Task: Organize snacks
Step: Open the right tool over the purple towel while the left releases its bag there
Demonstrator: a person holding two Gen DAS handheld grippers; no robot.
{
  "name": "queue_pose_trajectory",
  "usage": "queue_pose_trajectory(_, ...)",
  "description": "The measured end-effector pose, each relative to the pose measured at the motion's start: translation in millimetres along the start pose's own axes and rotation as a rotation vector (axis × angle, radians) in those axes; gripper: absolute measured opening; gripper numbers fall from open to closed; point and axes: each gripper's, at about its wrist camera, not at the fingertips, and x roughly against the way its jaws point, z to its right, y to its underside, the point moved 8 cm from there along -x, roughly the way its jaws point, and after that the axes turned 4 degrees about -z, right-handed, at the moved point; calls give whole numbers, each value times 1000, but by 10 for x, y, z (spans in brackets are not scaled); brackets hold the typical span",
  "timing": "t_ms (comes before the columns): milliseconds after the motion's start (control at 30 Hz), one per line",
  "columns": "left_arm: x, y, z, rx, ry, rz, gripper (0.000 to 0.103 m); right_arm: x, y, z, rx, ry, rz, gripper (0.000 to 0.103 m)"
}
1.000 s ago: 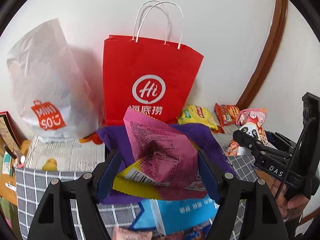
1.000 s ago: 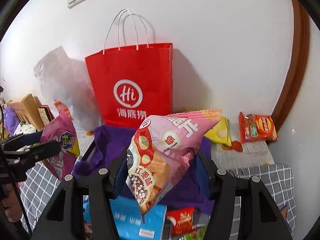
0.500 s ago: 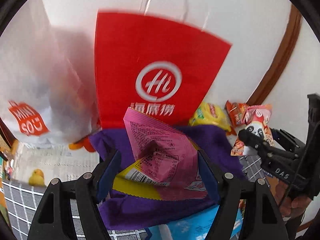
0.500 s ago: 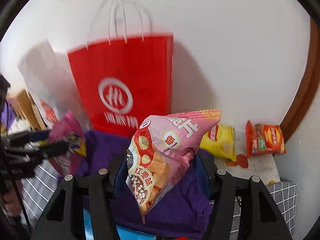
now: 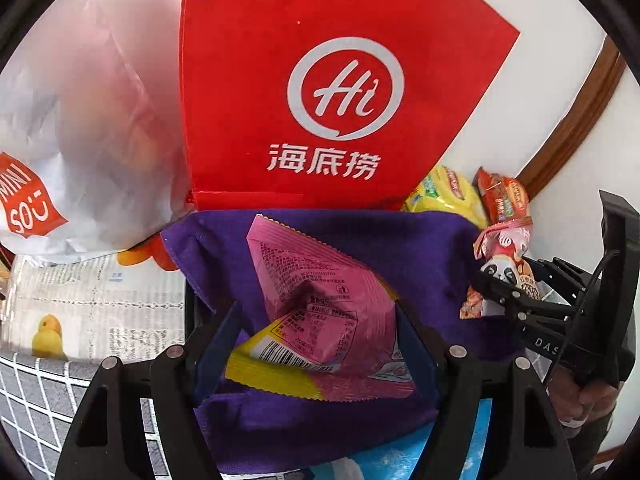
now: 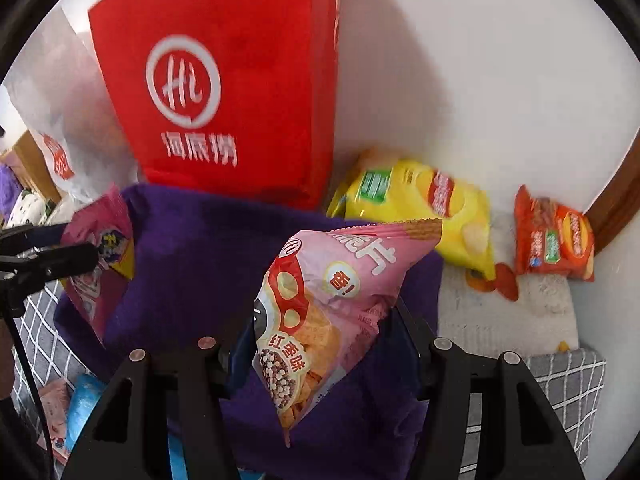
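Each gripper is clenched on a snack: the left gripper (image 5: pixel 316 332) holds the pink-and-yellow packet (image 5: pixel 320 312), the right gripper (image 6: pixel 320 344) the pink chip bag (image 6: pixel 336 300), both upright above the purple cloth bin (image 6: pixel 192 264) directly ahead and below.

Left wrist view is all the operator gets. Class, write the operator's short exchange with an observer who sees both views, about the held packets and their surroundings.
Operator: My pink packet shows only its barcode side. Its front?
Observer: A dark cartoon graphic with a yellow corner.
Operator: And the pack in the right gripper?
Observer: Pink, picturing square crisps and brown balls.
Operator: What lies right of the purple cloth?
Observer: A pale printed mat, then a grey checked cloth.
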Motion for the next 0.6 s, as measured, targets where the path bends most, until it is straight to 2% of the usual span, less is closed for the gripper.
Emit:
queue_pose_trajectory(200,-161,84,11,-15,-18,-62,75,-142,87,-32,15,19,-46,59)
queue_pose_trajectory(300,-219,116,77,-41,-28,-72,75,-177,91,-26,19,39,-50,59)
queue_pose_trajectory(433,-285,138,142,-66,-51,-84,75,-235,111,-24,10,24,-69,59)
queue_pose_trajectory(600,-335,151,123,-60,-54,-105,75,-314,130,-24,2,23,-87,59)
